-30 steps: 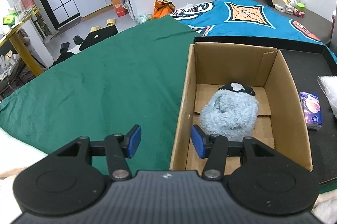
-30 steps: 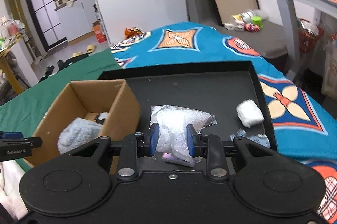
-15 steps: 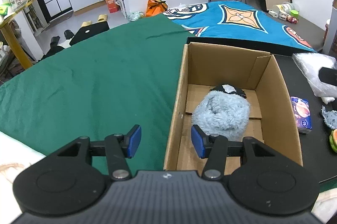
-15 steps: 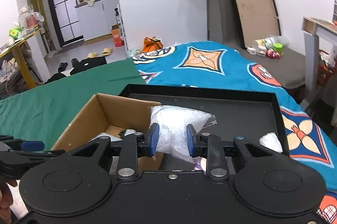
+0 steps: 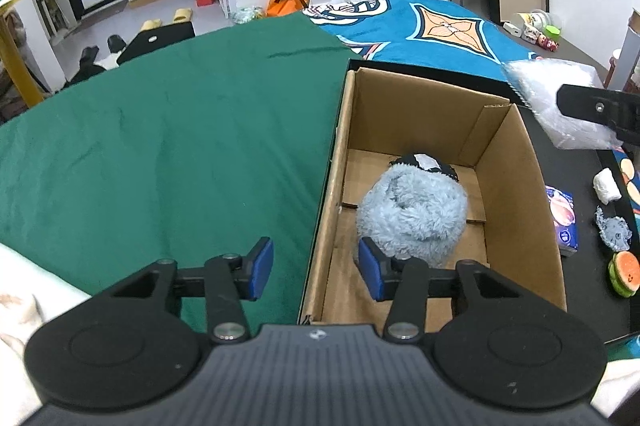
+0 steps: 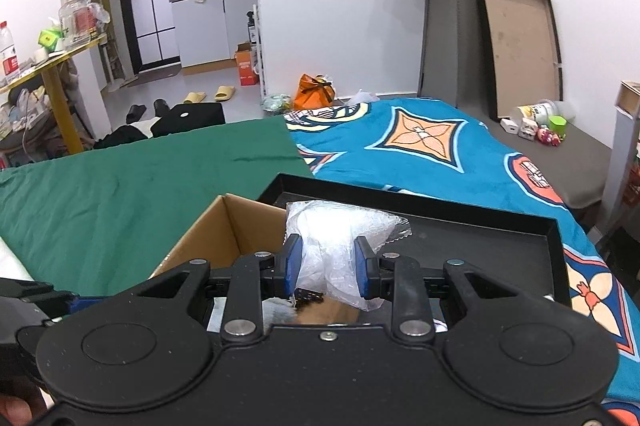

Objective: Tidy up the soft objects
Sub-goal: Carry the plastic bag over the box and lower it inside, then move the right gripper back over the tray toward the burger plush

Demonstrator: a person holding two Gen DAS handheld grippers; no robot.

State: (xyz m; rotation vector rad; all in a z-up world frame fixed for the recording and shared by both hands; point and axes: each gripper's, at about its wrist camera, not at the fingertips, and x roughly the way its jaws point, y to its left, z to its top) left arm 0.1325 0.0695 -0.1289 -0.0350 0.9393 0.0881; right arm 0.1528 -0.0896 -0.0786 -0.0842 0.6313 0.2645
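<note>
An open cardboard box stands on the bed and holds a fluffy grey-blue soft object with a black-and-white item behind it. My left gripper is open and empty, straddling the box's near left wall. My right gripper is shut on a clear plastic-wrapped white soft bundle, held in the air above the box's right rim; the bundle shows in the left wrist view. The box corner shows in the right wrist view.
A black tray lies right of the box with a small blue packet, a white roll, a grey scrap and a burger-shaped toy. Green cloth covers the left, blue patterned blanket behind.
My right gripper has lifted the plastic-wrapped bundle off the tray and carried it left, up over the box. My left gripper stays open at the box's near wall.
</note>
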